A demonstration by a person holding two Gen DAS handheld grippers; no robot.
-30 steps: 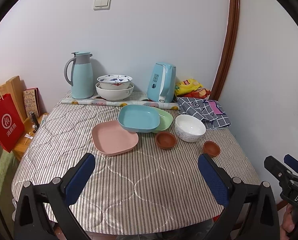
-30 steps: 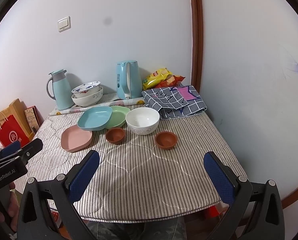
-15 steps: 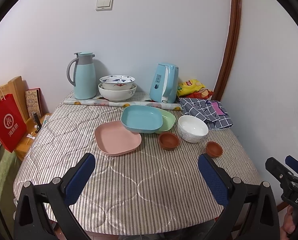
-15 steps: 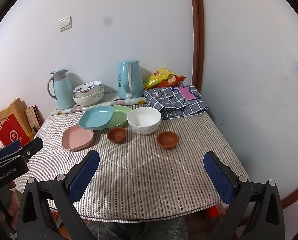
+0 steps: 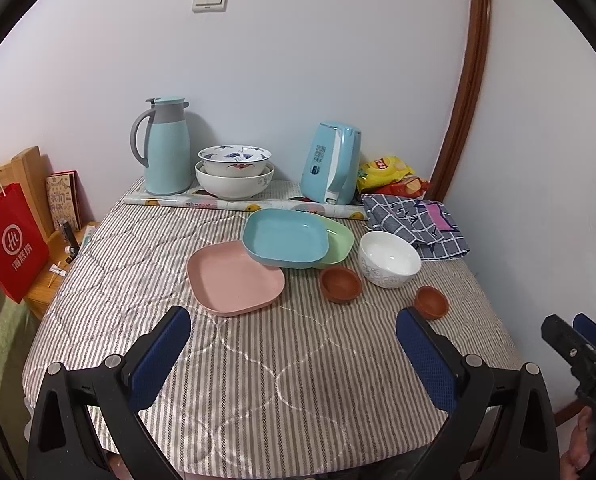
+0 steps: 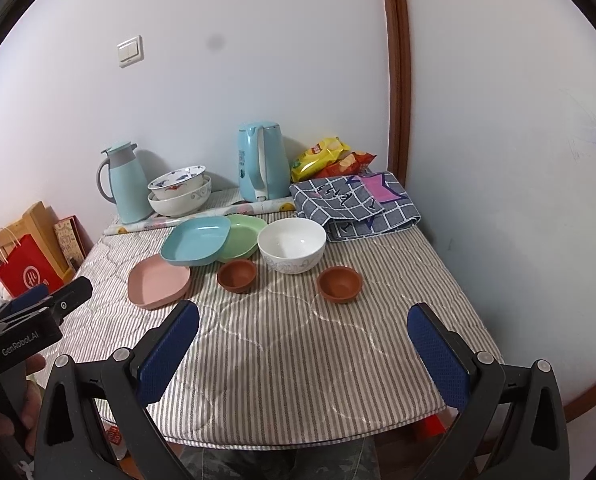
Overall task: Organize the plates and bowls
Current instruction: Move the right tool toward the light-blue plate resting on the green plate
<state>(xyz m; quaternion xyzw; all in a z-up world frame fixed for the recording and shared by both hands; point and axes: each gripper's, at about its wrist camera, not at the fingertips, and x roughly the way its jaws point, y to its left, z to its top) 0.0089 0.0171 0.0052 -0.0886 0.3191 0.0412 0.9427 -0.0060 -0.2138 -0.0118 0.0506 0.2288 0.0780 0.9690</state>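
table: striped quilted cover, fills lower half of both views.
blue plate: centre frame, resting partly on green plate and overlapping pink plate, lower left of it.
white bowl: centre, just right of the plates.
brown bowls: near one, far one; apart, flanking the white bowl's front.
left gripper: jaws spread wide, empty, pink plate straight ahead, nearer arm for the plates.
right gripper: jaws spread wide, empty, near brown bowl dead ahead between the pads; likely first pick.
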